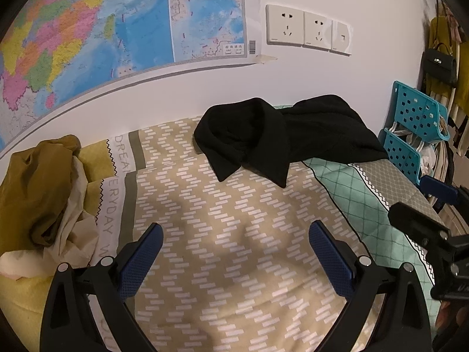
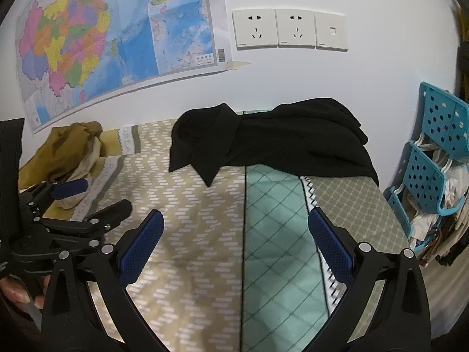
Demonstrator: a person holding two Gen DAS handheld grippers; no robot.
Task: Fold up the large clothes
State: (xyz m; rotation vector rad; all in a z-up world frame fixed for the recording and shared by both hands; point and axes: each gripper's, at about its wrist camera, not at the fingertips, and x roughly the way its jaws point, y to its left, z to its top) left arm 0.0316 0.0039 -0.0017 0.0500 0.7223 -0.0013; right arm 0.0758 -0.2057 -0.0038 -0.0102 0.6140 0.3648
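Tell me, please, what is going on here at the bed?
A person holds a two-finger tool in each hand above a patterned bedspread. Both the left tool and the right tool are open and hold nothing. A crumpled black garment lies in a heap at the far side of the bed by the wall, not yet folded. A bunched mustard-yellow cloth sits to the left, untouched.
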